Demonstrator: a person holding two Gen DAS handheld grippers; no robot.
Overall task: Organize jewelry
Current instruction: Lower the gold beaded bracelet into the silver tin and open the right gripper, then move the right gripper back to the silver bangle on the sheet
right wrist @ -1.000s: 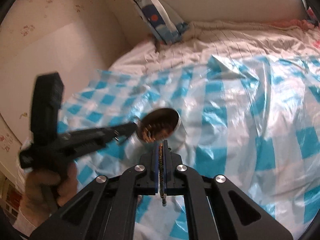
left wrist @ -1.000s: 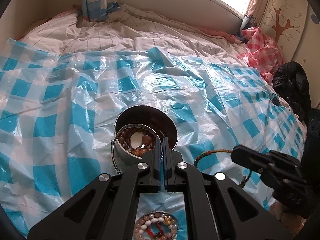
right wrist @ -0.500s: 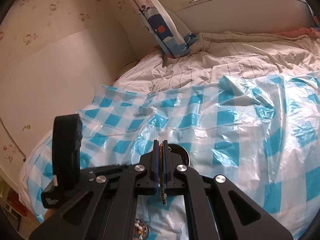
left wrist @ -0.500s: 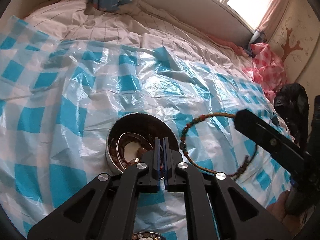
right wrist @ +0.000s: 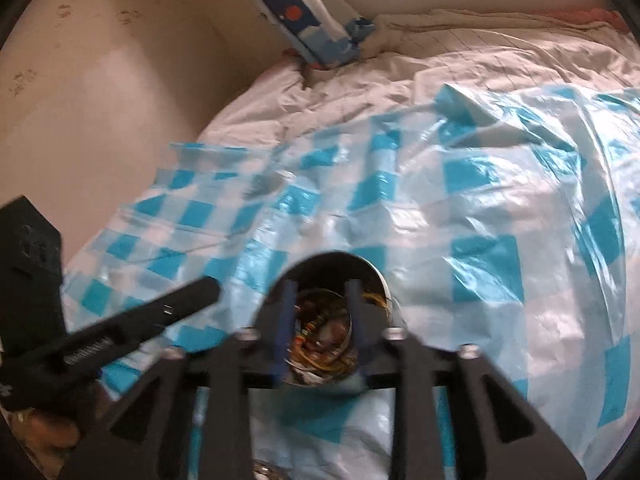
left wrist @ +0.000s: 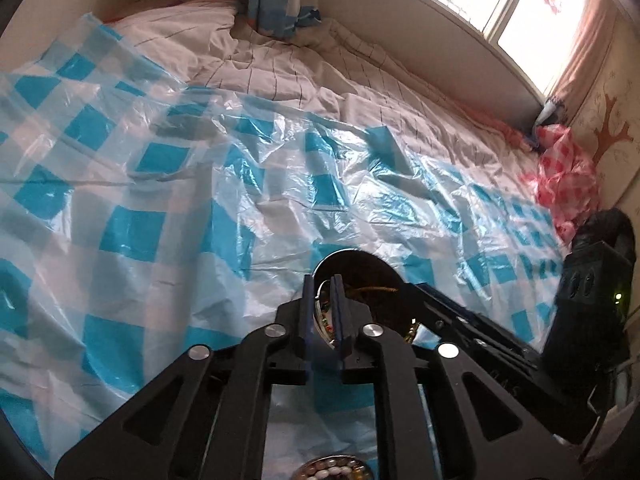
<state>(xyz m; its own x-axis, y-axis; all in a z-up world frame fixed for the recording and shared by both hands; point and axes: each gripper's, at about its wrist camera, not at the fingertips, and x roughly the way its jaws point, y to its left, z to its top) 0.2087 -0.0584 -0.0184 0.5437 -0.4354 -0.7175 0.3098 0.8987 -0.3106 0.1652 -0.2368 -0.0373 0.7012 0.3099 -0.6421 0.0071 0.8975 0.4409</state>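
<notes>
A round metal tin [right wrist: 336, 255] lies on the blue-checked plastic sheet [right wrist: 480, 208] and holds brown and coloured beads [right wrist: 320, 328]. My right gripper [right wrist: 320, 286] hangs right over its mouth, jaws opening, with nothing pinched between them. A beaded strand with a gold cord [right wrist: 376, 300] lies inside the tin. In the left wrist view the tin [left wrist: 348, 251] sits just beyond my left gripper [left wrist: 322, 280], whose jaws are opening a narrow gap and grip nothing. The right gripper [left wrist: 412, 292] reaches in from the right. From the right wrist, the left gripper [right wrist: 210, 286] ends just left of the tin.
A second tin of pale beads [left wrist: 332, 470] lies below the left gripper. A pink checked cloth [left wrist: 568, 184] and a black bag [left wrist: 612, 228] sit at the bed's right edge. A blue patterned pillow [right wrist: 304, 20] leans against the wall at the back.
My right gripper carried the beaded strand over the tin and opened; the strand now lies inside. My left gripper's jaws parted slightly and it shifted left of the tin.
</notes>
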